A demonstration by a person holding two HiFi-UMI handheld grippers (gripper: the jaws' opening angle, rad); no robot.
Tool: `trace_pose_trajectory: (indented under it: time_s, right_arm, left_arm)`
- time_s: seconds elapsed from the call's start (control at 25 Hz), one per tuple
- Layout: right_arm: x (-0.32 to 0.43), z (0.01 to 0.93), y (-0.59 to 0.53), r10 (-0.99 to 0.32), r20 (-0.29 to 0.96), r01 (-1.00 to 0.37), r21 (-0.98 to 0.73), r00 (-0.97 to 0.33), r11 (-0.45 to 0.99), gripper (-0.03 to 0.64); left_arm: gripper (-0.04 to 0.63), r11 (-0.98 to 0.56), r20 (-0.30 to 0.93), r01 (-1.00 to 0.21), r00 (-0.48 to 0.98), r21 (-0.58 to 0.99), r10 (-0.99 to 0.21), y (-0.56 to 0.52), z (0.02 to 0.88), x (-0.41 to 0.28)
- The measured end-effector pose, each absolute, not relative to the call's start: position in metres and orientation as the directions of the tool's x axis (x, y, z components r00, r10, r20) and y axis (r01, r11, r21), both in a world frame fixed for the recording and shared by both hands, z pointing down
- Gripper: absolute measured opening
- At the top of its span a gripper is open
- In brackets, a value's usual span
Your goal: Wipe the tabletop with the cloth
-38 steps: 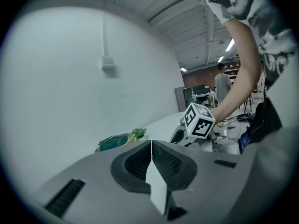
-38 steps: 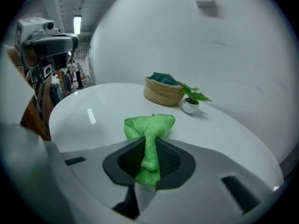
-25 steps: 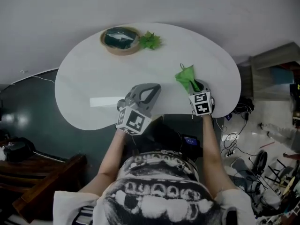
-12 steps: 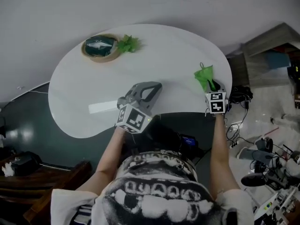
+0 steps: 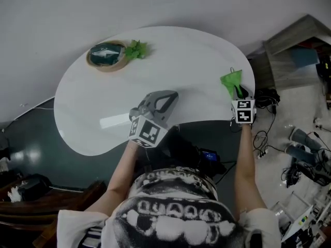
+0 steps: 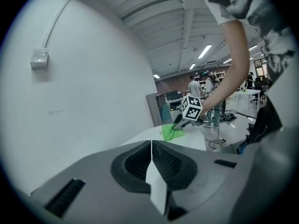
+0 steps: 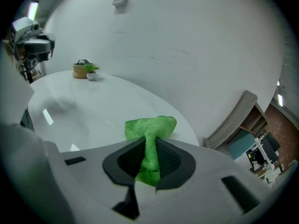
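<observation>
Plain white wall [image 5: 155, 4] up top, dark floor [image 5: 28, 136] lower left, cables [image 5: 260, 140] at right, strip lights [image 6: 204, 52] on the ceiling [image 6: 154, 13].

1. The table [image 5: 170, 66] is white and glossy, with a rounded, bean-like outline whose near edge curves inward. It stands against a pale wall.
2. A tan bowl [image 5: 106, 56] sits at the far left of the table, with something dark green inside.
3. A small green plant [image 5: 135, 49] stands just beside the bowl, on its right.
4. A green cloth [image 5: 231, 81] lies near the right edge, well apart from the bowl. Its free end is spread on the top, and its near end is pinched in the right gripper [image 5: 239, 93].
</observation>
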State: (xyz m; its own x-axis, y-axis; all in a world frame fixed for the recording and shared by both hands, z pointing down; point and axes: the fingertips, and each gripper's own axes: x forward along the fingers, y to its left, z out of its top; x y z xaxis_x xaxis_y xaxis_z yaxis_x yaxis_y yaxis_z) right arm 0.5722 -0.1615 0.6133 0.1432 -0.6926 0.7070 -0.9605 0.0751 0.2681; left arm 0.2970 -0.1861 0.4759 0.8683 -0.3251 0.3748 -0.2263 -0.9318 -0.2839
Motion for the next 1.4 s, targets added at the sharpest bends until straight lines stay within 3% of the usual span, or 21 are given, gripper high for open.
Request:
trace_pose_trajectory:
  time_s: [0.48, 1.04, 1.4]
  right_arm:
    - [0.454, 0.586, -0.185, -0.762, 0.644, -0.959, 0.253, 0.069, 0.127, 0.054]
    - [0.179, 0.568, -0.199, -0.781, 0.599, -0.907, 0.207, -0.179, 0.367, 0.054]
    - [-0.019, 0.576, -0.188, -0.705, 0.575, -0.794, 0.149, -0.415, 0.590, 0.054]
  left_arm:
    - [0.006, -0.900, 0.358, -0.315, 0.837, -0.303, -0.413, -0.182, 0.467, 0.194]
    - [0.006, -0.824, 0.366, -0.481, 0.739, -0.300, -0.565, -0.146, 0.471, -0.018]
    - [0.006, -0.730, 0.390, -0.611, 0.618, -0.308, -0.682, -0.110, 0.484, -0.148]
